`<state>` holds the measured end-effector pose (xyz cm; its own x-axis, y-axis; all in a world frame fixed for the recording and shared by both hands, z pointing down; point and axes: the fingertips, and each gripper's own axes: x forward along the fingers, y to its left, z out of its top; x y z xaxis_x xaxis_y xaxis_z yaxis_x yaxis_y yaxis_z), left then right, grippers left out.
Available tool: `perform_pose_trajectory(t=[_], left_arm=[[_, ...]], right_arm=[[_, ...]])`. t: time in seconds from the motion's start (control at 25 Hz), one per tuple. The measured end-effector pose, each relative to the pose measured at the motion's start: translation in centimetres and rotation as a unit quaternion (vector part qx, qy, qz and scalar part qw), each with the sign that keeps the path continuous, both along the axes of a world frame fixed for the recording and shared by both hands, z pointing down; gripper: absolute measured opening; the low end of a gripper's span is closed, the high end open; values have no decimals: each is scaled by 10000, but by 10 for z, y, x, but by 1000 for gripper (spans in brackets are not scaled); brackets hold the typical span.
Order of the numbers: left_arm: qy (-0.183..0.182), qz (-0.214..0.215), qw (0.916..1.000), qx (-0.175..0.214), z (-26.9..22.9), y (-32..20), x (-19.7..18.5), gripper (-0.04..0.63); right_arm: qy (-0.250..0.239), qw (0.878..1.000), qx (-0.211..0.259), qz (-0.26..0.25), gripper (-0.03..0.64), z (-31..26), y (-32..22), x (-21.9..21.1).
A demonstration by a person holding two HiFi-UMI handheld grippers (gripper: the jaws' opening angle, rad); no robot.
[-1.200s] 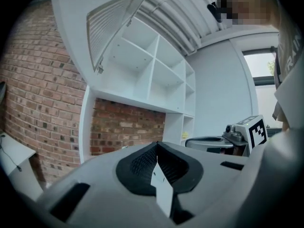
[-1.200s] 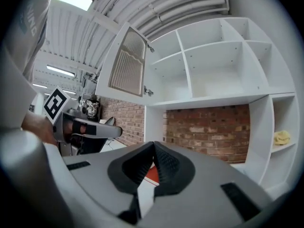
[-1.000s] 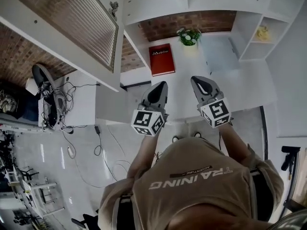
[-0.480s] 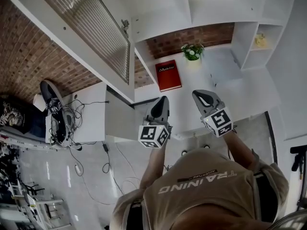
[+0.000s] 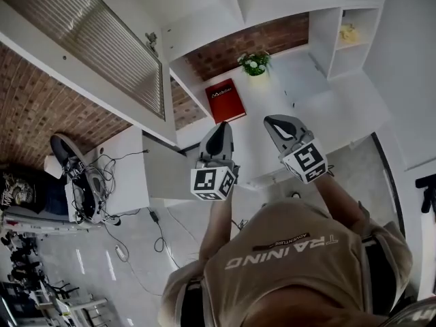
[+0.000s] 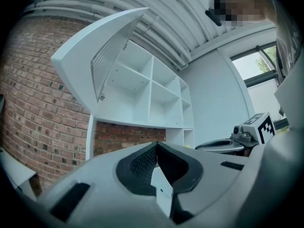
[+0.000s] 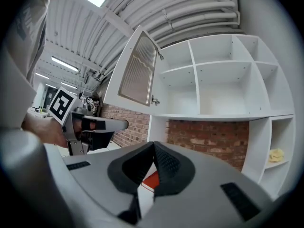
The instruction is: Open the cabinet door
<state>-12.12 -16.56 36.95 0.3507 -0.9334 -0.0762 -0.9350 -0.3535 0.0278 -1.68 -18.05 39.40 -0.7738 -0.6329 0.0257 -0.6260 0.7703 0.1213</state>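
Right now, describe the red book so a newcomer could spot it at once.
Find the white shelf unit with the brick back panel; below it runs a white counter. The red book lies there, beside the potted plant, and it is the only red thing on the counter.

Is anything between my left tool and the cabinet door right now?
Nothing visible does. The left tool, shut and empty, points below the cabinet door, which already stands open above it and to its left; only open air lies between them.
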Motion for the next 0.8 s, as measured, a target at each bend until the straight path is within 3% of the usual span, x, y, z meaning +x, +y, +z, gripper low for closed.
perform_pose_trajectory(t=[0.52,0.8], left_arm=[[-107,-145,9991,397,-33,-1,4,9],[-38,-108,9990,422,-32,2,7,9]], right_arm=[[-57,9999,49,-122,12,-14,-12,0],[-30,9997,126,-230,12,-21,-14,-8]])
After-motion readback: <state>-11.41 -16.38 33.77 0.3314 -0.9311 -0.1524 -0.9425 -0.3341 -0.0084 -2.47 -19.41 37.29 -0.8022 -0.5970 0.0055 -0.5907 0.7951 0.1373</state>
